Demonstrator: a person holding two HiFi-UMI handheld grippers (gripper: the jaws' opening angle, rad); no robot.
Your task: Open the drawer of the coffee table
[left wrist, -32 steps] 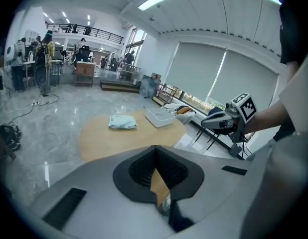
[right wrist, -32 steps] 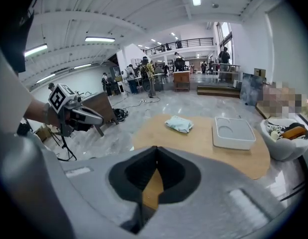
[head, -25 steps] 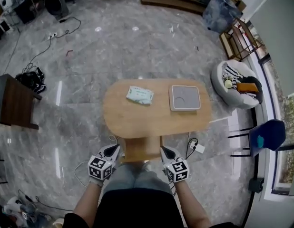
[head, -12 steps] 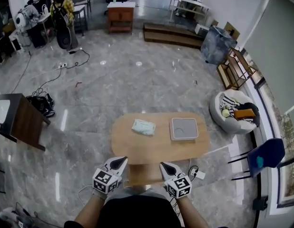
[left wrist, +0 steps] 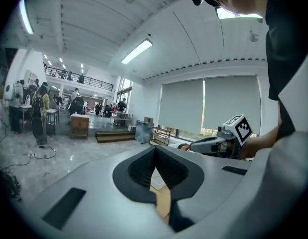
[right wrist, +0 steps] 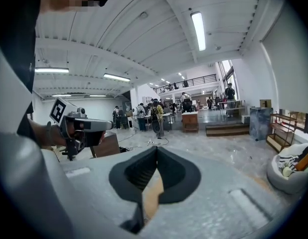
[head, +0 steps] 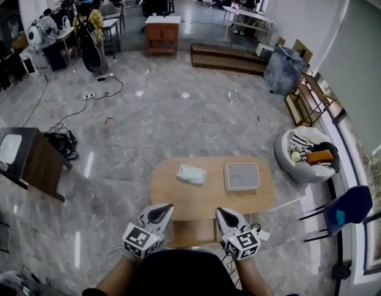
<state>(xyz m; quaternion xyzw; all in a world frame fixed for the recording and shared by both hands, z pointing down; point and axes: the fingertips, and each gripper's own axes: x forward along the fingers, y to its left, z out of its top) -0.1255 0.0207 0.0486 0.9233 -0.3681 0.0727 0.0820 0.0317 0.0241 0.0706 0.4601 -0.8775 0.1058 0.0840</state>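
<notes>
The oval wooden coffee table (head: 209, 197) stands on the grey floor in the head view. Its drawer (head: 192, 232) sticks out from under the near edge, towards me. My left gripper (head: 164, 209) and right gripper (head: 222, 213) hover side by side over that near edge, either side of the drawer, touching nothing. Both are shut and empty. In the left gripper view the jaws (left wrist: 155, 152) meet with nothing between them, and the right gripper (left wrist: 229, 136) shows beyond. In the right gripper view the jaws (right wrist: 156, 152) are also together, with the left gripper (right wrist: 77, 126) at the left.
On the tabletop lie a pale tissue pack (head: 191, 174) and a white square box (head: 241, 176). A white beanbag (head: 304, 156) with items and a blue chair (head: 346, 207) stand to the right. A dark side table (head: 30, 159) is at the left. A power strip (head: 262, 234) lies by the table's right.
Both grippers have risen together, still shut and empty. The head view has lifted, so the table looks smaller and more of the far room shows.
</notes>
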